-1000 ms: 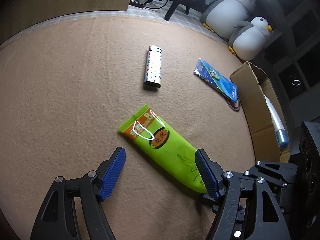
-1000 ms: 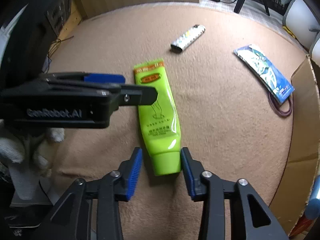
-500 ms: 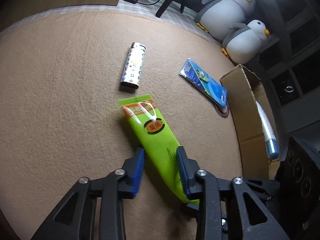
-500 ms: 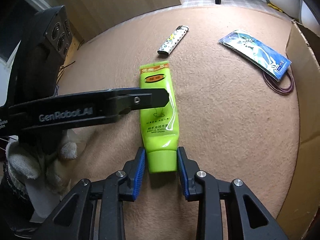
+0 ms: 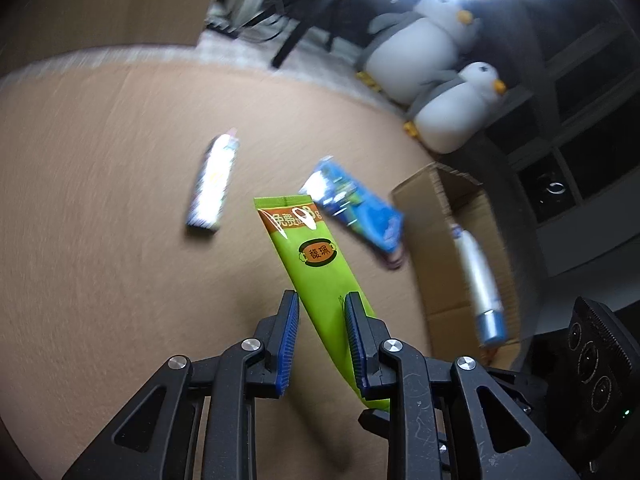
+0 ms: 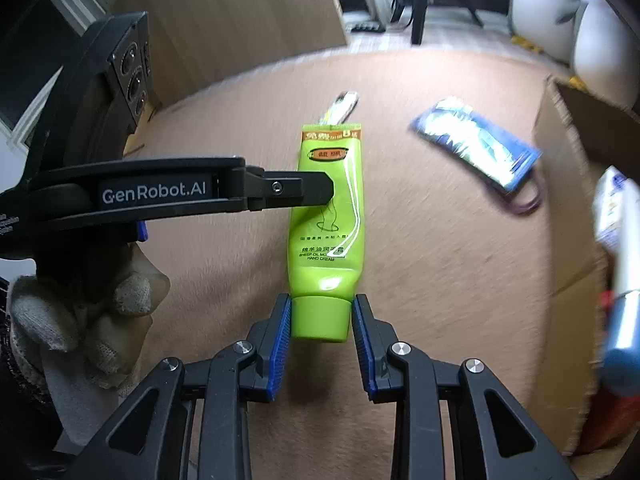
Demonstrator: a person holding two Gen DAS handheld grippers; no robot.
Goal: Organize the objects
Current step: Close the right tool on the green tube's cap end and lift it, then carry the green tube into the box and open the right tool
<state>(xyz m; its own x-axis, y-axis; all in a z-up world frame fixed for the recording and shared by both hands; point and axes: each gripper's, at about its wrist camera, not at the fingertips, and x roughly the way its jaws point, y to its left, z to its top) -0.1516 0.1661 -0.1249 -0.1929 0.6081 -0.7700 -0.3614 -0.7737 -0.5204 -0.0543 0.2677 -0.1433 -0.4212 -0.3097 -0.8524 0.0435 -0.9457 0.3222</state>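
**Both grippers on the green tube**

While the right gripper (image 6: 320,320) pinches the cap of the green hand cream tube (image 6: 328,216) between its blue fingers (image 6: 280,336), the left gripper (image 5: 322,332) clamps the tube's body. It hangs above the tan worktop (image 5: 100,240). Beyond lie a patterned lighter (image 5: 214,184) and a blue packet (image 5: 356,208). A cardboard box (image 5: 436,248) at the right holds a white tube (image 5: 478,276).
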